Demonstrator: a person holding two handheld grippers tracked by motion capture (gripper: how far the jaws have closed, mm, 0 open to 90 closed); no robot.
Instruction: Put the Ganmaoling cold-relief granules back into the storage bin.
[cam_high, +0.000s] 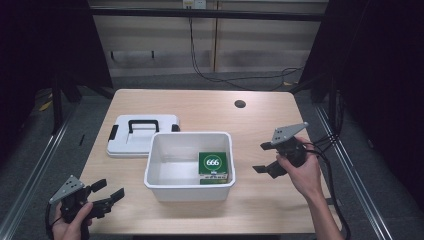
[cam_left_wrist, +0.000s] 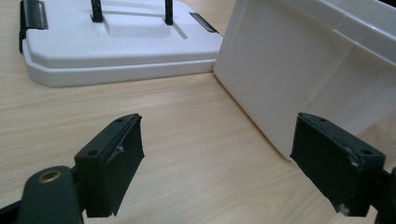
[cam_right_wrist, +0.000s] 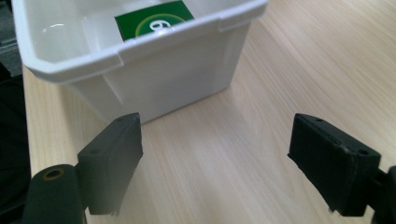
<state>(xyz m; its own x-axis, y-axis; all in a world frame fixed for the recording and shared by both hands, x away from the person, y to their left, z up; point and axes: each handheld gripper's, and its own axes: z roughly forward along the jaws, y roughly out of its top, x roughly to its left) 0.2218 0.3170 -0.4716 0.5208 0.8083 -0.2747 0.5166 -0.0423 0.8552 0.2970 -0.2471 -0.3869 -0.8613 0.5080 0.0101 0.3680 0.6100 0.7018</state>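
A light wooden table (cam_high: 200, 107) seen from above, with a person's forearms entering from the six o'clock edge, each hand holding a two-jaw gripper. At the centre of the table sits an open white plastic bin (cam_high: 190, 165). Inside it, toward its four o'clock corner, stands a green box (cam_high: 214, 166) with a white circle and the number 666 on top, close against the bin's right wall. The bin's white lid (cam_high: 142, 135), with a black handle and black side latches, lies flat on the table at about ten o'clock from the bin, its near corner touching or just beside the bin's rim. The left gripper (cam_high: 111, 189) is at the table's seven o'clock corner, well apart from the bin, its jaws spread wide and holding nothing; in the left gripper view those jaws frame bare tabletop, with the bin's outer wall (cam_left_wrist: 299, 79) and the lid (cam_left_wrist: 116, 42) beyond them. The right gripper (cam_high: 261, 157) hovers at three o'clock from the bin, just beside its right wall, jaws likewise spread wide and empty; in the right gripper view the bin (cam_right_wrist: 154, 70) and a strip of the green box (cam_right_wrist: 154, 21) lie ahead of them.
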